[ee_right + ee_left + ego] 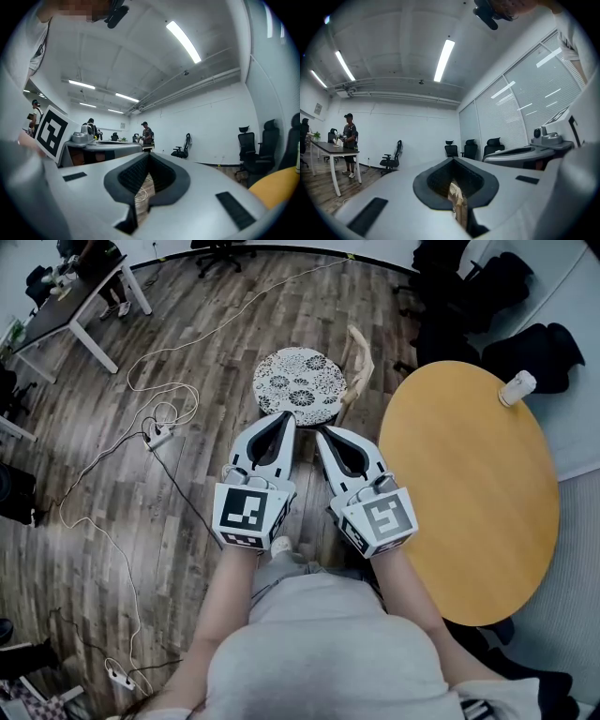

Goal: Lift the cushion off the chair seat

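In the head view a round cushion [300,385] with a black-and-white floral print lies on a chair seat, and the chair's pale wooden back [359,357] rises at its right. My left gripper [283,418] and right gripper [323,432] are held side by side just short of the cushion's near edge, pointing level toward it. Both are shut with nothing between the jaws, and neither touches the cushion. In the left gripper view the left gripper [452,160] has its jaws together, and a strip of the wooden chair [457,200] shows through the slot. The right gripper [149,157] looks the same in the right gripper view.
A round yellow table [469,484] stands close on the right with a white bottle [517,387] at its far edge. Cables and a power strip [159,437] lie on the wooden floor at left. A desk [75,310] with a person stands far left; black office chairs [487,296] are behind the table.
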`<state>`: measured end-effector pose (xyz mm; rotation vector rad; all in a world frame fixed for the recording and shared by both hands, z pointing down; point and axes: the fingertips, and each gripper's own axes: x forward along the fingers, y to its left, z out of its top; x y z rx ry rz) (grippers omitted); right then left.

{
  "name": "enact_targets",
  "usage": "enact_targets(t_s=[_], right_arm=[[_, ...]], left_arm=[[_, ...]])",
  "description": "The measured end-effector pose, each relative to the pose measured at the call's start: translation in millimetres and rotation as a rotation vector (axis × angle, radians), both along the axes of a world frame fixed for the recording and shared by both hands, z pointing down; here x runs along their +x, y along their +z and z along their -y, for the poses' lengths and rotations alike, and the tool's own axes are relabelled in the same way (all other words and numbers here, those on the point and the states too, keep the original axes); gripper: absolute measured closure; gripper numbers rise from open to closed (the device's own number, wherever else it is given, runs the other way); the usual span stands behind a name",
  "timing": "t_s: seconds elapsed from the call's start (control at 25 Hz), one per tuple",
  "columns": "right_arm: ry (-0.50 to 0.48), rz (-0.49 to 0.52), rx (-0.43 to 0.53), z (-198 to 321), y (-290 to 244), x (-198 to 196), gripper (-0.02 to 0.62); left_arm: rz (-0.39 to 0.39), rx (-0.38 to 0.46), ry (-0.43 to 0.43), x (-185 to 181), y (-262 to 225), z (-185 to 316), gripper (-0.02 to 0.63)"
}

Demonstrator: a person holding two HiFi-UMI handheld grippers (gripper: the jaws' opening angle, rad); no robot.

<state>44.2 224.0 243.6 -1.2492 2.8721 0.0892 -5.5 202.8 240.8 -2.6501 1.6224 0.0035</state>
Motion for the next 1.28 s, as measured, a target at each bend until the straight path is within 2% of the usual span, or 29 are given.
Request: enact_targets(t_s=[0.32, 0.56, 0.88, 1.28], right_arm=[[0.058, 0.008, -0.009, 30, 3, -35, 0.571], [0.064, -0.013, -0.005, 42, 5, -51, 0.569], [0.063, -0.023, -0.043, 67, 19, -49, 0.571], [0.055, -0.014, -0.075, 153, 33, -40, 0.571]], left_arm=[[0.005, 0.0, 0.051, -37, 1, 27, 0.603], [-0.007, -0.001, 0.067, -50, 4, 45, 0.603], [-0.032, -0.034, 0.059, -57, 18, 73, 0.603], [-0.014, -0.087, 0.066, -47, 38, 154, 0.603]])
